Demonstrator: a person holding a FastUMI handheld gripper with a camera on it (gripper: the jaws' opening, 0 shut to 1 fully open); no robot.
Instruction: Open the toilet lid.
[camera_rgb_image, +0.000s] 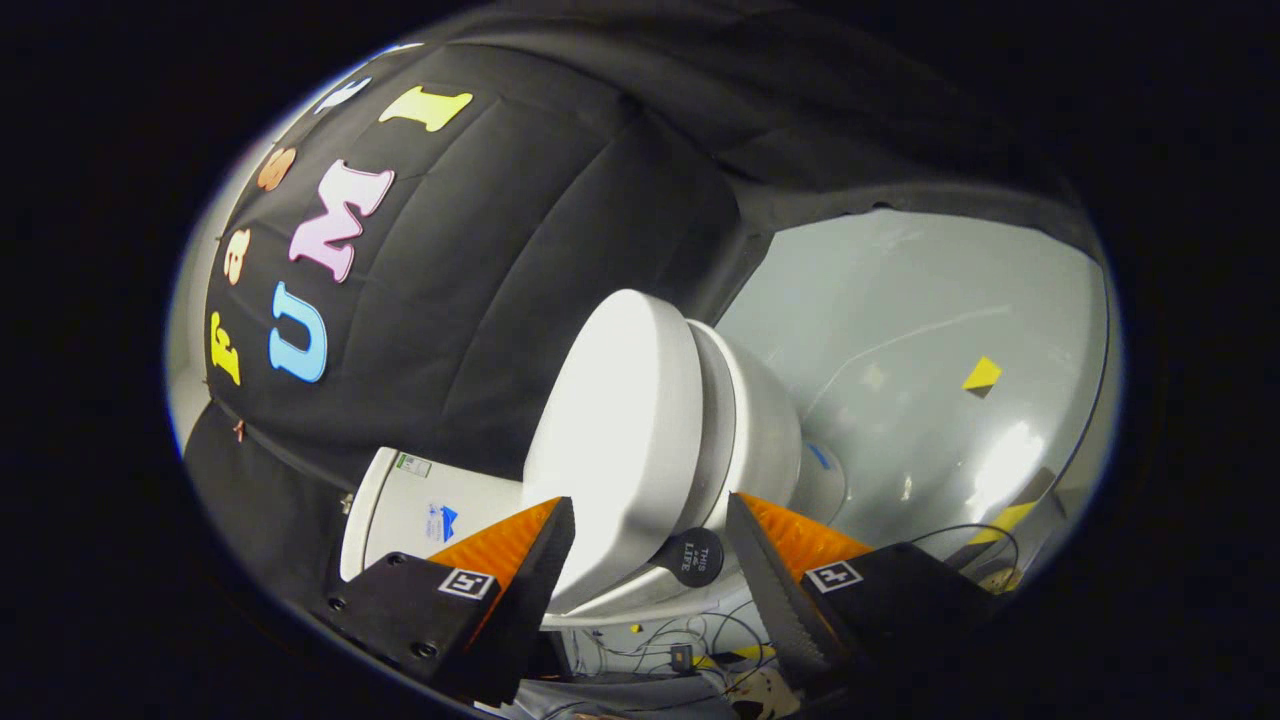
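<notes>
**White toilet framed by a spread claw**

White and glossy, the toilet lid (620, 440) sits just ahead of the claw (650, 560), its broad face catching bright light. The lid is parted from the seat (745, 420) by a dark gap, with the bowl (820, 480) beyond the seat. A round black lift tab (695, 556) with small print hangs off the lid's edge, lying between the two fingers without touching either. The claw is spread wide: its orange-and-black fingers (500, 560) stand well apart on either side of the lid's near edge, pinching nothing. The white tank (420, 510) shows beyond the left finger, against the black quilted booth wall (480, 300). On the other side stretches a pale grey floor (930, 320), shiny with a glare patch, marked by a yellow-and-black tape square (982, 376). Thin cables (680, 640) trail beneath the fingers
</notes>
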